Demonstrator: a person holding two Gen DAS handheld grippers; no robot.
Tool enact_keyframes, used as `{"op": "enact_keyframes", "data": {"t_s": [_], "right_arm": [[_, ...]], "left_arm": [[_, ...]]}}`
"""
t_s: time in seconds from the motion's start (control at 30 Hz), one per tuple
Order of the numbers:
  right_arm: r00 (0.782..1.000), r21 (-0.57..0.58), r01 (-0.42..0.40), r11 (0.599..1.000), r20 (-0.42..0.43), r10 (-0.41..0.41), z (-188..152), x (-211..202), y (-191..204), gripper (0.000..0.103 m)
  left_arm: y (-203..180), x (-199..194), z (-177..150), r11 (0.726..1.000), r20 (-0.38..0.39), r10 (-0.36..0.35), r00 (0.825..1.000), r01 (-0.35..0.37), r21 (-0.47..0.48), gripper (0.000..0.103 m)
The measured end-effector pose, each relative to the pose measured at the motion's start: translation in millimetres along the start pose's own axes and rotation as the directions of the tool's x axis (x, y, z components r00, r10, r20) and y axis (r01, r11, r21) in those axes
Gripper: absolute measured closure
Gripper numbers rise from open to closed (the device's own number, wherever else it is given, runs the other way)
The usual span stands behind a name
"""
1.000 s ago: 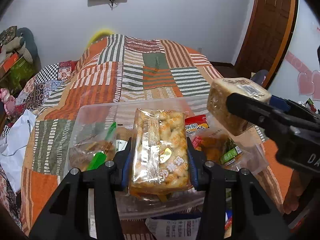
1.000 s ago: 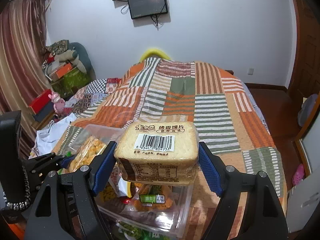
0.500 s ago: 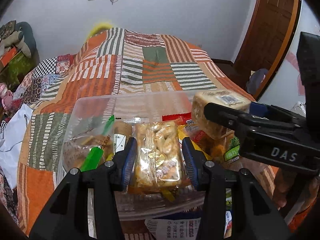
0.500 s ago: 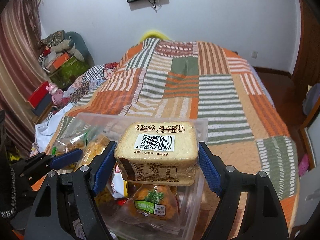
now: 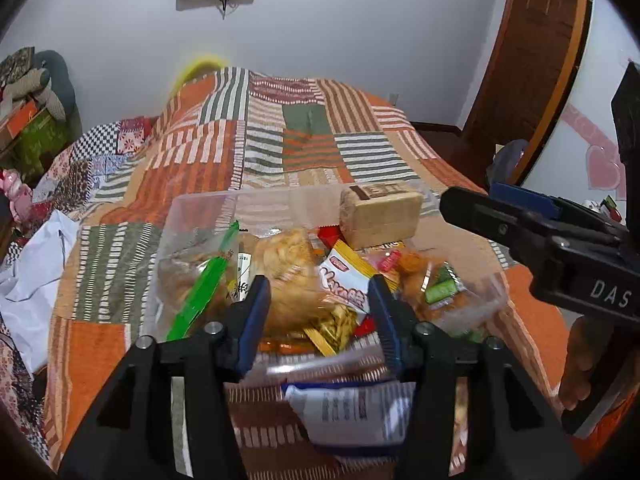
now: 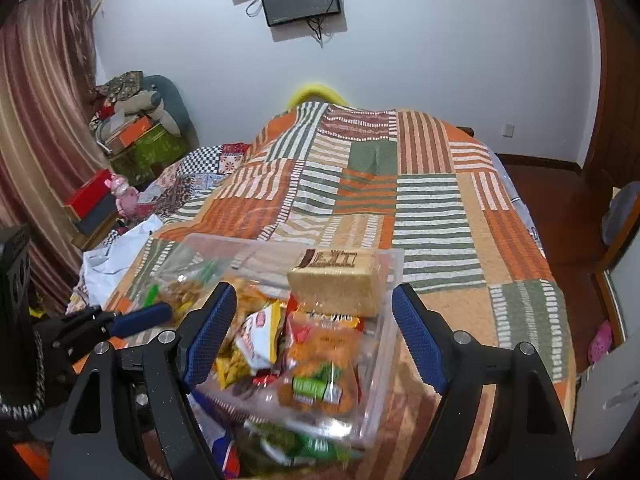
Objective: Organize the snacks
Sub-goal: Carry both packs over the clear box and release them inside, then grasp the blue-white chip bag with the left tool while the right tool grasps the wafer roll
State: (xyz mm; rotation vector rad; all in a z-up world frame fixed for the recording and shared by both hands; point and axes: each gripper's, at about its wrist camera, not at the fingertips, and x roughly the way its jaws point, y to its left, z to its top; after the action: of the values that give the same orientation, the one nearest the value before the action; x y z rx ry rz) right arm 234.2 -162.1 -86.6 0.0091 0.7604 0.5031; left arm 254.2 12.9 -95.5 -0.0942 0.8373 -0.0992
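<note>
A clear plastic bin (image 5: 200,216) (image 6: 390,276) sits on the quilted bed and holds several snack packs. The bread-slice pack (image 5: 380,214) (image 6: 336,284) rests on top of the pile at the bin's far right. The yellow puffed-snack bag (image 5: 292,272) (image 6: 244,300) lies in the bin's middle. My left gripper (image 5: 318,316) is open and empty just above the bin's near edge. My right gripper (image 6: 314,336) is open and empty over the bin; it also shows in the left wrist view (image 5: 500,220).
A white and blue packet (image 5: 352,408) lies on the bed in front of the bin, with green packets (image 6: 296,444) beside it. White cloth (image 5: 28,280) lies at the left bed edge. Boxes and toys (image 6: 132,148) stack at the far left.
Both grippers opened and let go. The bread pack dropped from the right gripper onto the pile. The puffed-snack bag left the left gripper and lies in the bin.
</note>
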Motion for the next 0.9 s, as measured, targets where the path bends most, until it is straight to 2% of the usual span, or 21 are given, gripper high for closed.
{"op": "enact_keyframes", "data": {"t_s": [0.2,0.3,0.6,0.73,0.8,0.9], "right_arm": [[1.000,-0.017,-0.004,1.000,0.024,0.004,-15.8,-23.5,-0.8,0.023],[1.000,-0.038,0.016,0.999,0.022,-0.015,-28.1,-28.6,-2.3,0.021],[0.998,-0.035,0.048,0.998,-0.045,-0.050,-67.9,-22.0,-11.3,0.021],[0.995,-0.012,0.023,1.000,-0.093,-0.024,-83.0,-13.8,-12.1,0.021],[0.993,0.000,0.003,1.000,-0.114,-0.003,-87.2,-9.3,-11.0,0.021],[0.991,0.016,-0.033,0.999,-0.131,0.035,-91.0,-3.5,-5.4,0.021]], "left_arm": [[-6.9,-30.7,-10.3,1.000,0.034,-0.005,0.999,0.004,0.025,0.034],[-11.7,-37.7,-19.2,0.999,0.028,-0.018,0.999,0.017,0.038,0.033],[-27.4,-12.5,-47.6,0.995,-0.076,-0.064,0.995,0.069,0.066,0.032],[-28.2,4.4,-61.0,0.996,-0.126,-0.042,0.991,0.052,0.076,0.031],[-25.8,2.9,-66.9,0.996,-0.115,-0.038,0.993,0.047,0.077,0.026],[-19.5,-0.8,-75.4,0.995,-0.115,-0.041,0.993,0.051,0.083,0.025]]}}
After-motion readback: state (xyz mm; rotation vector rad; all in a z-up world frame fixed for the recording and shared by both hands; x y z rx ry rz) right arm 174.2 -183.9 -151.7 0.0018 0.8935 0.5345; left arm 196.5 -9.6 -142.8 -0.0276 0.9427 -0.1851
